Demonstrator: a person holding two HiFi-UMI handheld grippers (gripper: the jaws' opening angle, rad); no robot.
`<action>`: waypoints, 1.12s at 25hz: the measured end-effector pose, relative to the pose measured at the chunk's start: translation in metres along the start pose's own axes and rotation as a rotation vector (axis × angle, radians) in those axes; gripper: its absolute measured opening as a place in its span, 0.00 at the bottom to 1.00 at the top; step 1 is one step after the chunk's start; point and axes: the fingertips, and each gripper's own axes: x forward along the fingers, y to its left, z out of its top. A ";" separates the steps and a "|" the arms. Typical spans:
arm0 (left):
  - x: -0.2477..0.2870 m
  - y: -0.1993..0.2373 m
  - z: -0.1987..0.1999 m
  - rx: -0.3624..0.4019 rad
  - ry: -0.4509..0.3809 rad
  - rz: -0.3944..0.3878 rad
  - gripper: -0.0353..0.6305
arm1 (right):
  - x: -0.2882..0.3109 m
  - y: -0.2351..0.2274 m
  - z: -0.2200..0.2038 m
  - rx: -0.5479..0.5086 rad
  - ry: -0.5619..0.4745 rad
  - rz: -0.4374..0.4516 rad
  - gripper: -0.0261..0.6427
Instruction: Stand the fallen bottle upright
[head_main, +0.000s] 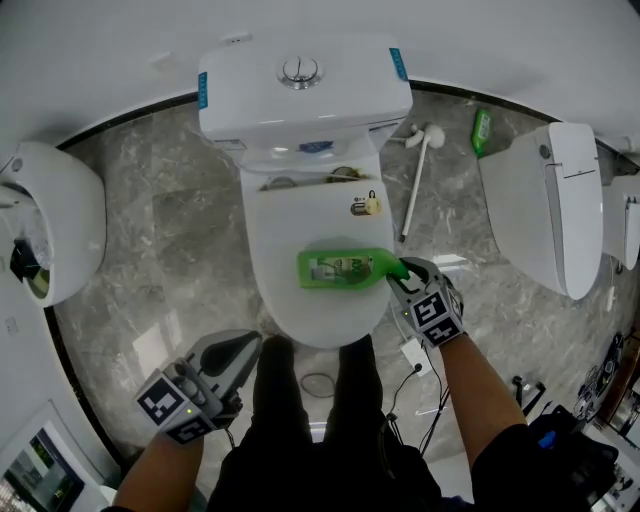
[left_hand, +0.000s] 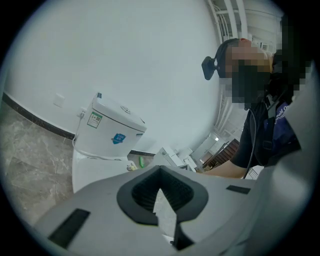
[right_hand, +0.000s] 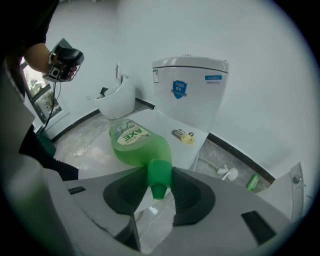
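Note:
A green bottle (head_main: 345, 268) with a white label lies on its side across the closed toilet lid (head_main: 300, 215), cap pointing right. My right gripper (head_main: 405, 277) is shut on its green cap. In the right gripper view the cap (right_hand: 159, 176) sits pinched between the two dark pads while the bottle's body (right_hand: 132, 145) stretches away over the lid. My left gripper (head_main: 238, 352) hangs low at the left, in front of the toilet bowl and away from the bottle. In the left gripper view its jaw tips (left_hand: 160, 171) meet with nothing between them.
A small yellow object (head_main: 368, 205) lies on the lid near the cistern (head_main: 300, 95). A white toilet brush (head_main: 418, 175) and another green bottle (head_main: 482, 130) lie on the marble floor at right. More white fixtures stand at right (head_main: 550, 205) and left (head_main: 55, 220). Cables (head_main: 420, 375) trail near my legs.

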 end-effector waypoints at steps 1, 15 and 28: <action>-0.001 -0.002 0.002 0.000 -0.004 -0.001 0.09 | -0.006 -0.001 0.005 -0.022 0.003 -0.008 0.28; -0.030 -0.030 0.052 0.026 -0.084 -0.011 0.09 | -0.091 -0.011 0.091 -0.302 0.136 -0.156 0.28; -0.074 -0.064 0.105 0.054 -0.156 -0.016 0.09 | -0.112 0.044 0.171 -0.629 0.256 -0.218 0.28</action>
